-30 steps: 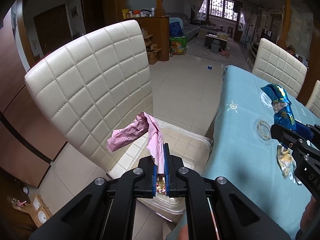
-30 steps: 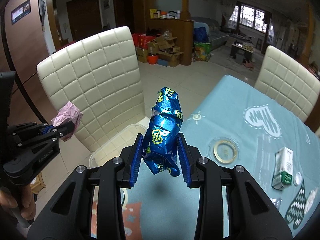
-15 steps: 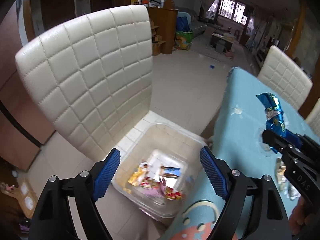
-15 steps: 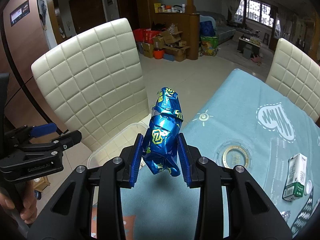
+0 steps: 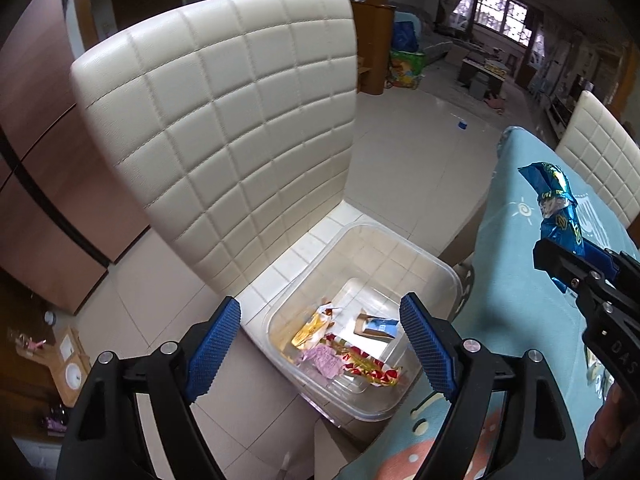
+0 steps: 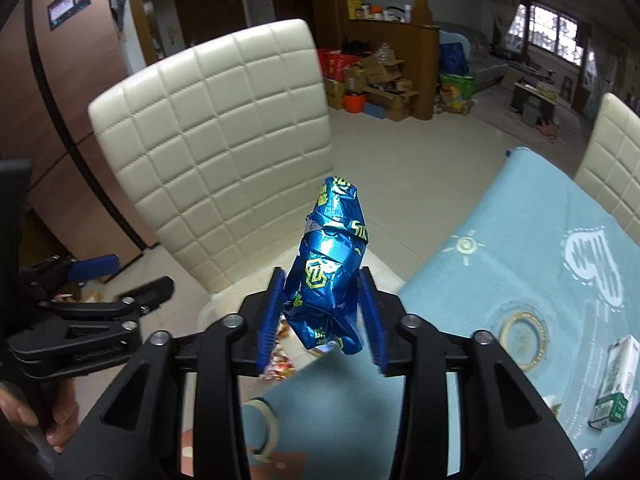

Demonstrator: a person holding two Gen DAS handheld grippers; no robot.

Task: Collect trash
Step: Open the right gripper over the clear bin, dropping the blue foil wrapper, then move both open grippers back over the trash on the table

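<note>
Our left gripper hangs over the bin on the chair, jaws wide and empty. Our right gripper clamps the blue wrapper upright, to bin it next, we judge.

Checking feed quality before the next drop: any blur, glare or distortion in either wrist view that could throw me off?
Left wrist view: strong fisheye bend with dark corners; the clear bin and its wrappers are sharp, and the open left gripper casts no glare. Right wrist view: same curvature; foil glints on the blue wrapper held by the right gripper; window bright but not blinding.
</note>
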